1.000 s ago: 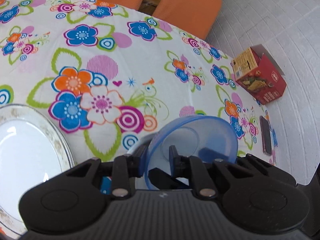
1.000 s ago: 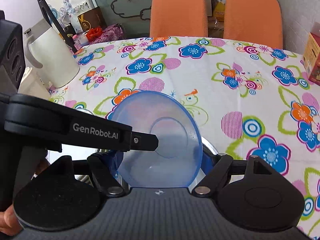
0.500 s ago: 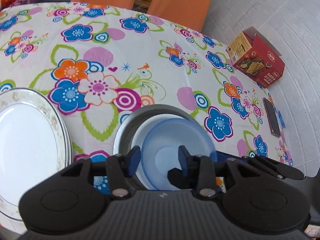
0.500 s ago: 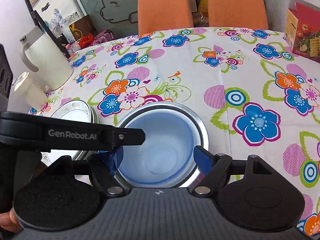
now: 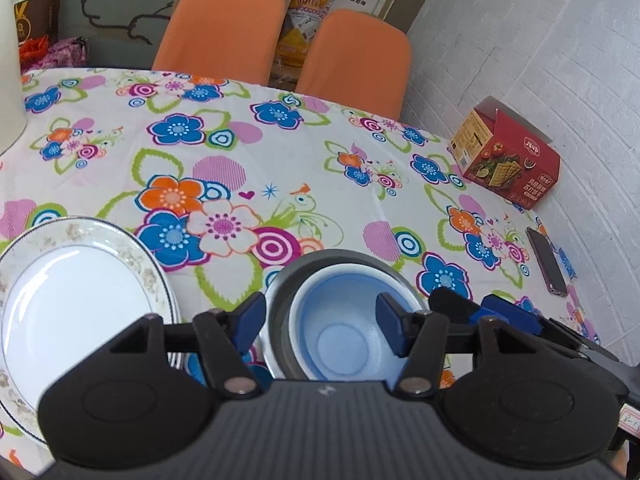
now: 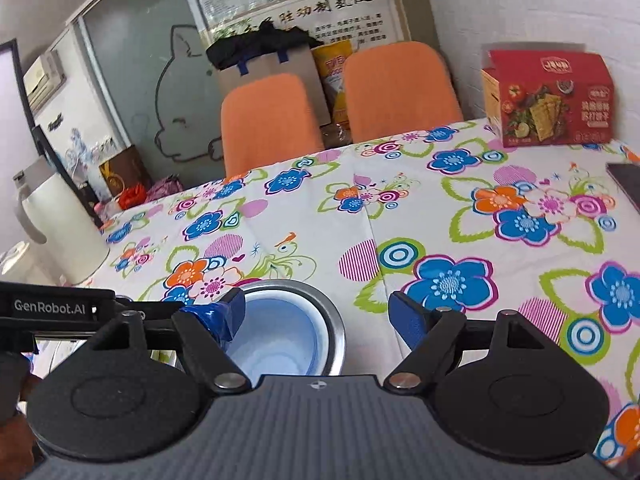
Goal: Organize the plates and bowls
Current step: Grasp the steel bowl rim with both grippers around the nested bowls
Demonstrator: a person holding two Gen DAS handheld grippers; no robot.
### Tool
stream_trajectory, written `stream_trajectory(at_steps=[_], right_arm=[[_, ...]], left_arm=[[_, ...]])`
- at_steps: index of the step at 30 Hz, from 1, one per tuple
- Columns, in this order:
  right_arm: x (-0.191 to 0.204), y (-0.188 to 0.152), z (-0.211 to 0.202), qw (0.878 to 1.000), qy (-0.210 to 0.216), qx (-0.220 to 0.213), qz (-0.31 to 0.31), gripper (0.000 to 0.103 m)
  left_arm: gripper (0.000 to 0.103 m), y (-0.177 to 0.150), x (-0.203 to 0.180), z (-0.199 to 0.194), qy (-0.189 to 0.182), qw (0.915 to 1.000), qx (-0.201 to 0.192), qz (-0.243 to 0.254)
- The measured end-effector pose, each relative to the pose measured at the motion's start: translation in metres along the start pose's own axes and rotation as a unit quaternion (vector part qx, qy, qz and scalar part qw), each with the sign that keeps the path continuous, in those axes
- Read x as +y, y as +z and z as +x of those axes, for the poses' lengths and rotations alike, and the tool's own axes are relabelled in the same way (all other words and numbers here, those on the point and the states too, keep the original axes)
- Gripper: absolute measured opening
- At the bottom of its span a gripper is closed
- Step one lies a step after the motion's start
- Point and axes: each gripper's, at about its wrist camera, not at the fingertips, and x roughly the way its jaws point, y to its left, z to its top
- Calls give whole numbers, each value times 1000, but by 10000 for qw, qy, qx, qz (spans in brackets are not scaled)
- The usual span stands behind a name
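Note:
A translucent blue bowl (image 5: 340, 332) lies nested inside a steel bowl (image 5: 280, 288) on the flowered tablecloth, near the front edge. My left gripper (image 5: 320, 320) hangs open above it, holding nothing. A stack of white plates (image 5: 76, 304) with patterned rims sits to the left of the bowls. In the right wrist view the same blue bowl (image 6: 276, 336) rests in the steel bowl (image 6: 332, 320), and my right gripper (image 6: 318, 316) stands open over its right side, nothing between its fingers. The left gripper's arm crosses that view at the left.
A red cracker box (image 5: 508, 160) and a dark phone (image 5: 546, 260) lie at the table's right side by the white brick wall. A white kettle (image 6: 60, 224) stands at the far left. Two orange chairs (image 5: 224, 28) are behind the table.
The blue bowl, held tilted in my left gripper a second ago, now lies flat in the steel bowl. The left gripper has opened and both grippers have risen and drawn back.

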Motion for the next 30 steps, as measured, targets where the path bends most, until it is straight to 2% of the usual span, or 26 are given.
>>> stream_trajectory(at_steps=[2, 8, 15, 18, 20, 22, 26, 30], right_arm=[[-5, -7, 3, 9997, -121, -37, 221, 66], [-15, -12, 20, 9944, -777, 238, 681, 66], [-9, -24, 13, 9969, -234, -235, 718, 66], [-4, -25, 20, 9989, -179, -15, 438, 66], [-5, -27, 23, 9988, -152, 99, 465, 66], [-8, -28, 22, 9987, -150, 111, 484, 66], [-15, -29, 21, 9982, -390, 136, 431, 66], [-23, -32, 18, 9977, -376, 127, 542, 66]], left_arm=[[58, -3, 0, 4, 114, 9999, -32, 72], [59, -6, 3, 15, 389, 9990, -170, 170], [62, -7, 5, 23, 747, 9963, -275, 325], [62, -9, 6, 25, 839, 9953, -284, 402], [62, -11, 6, 25, 884, 9947, -279, 451], [62, -13, 8, 23, 862, 9947, -273, 486], [64, -12, 18, 15, 573, 9975, -225, 334], [65, -9, 22, 13, 340, 9989, -168, 280]])
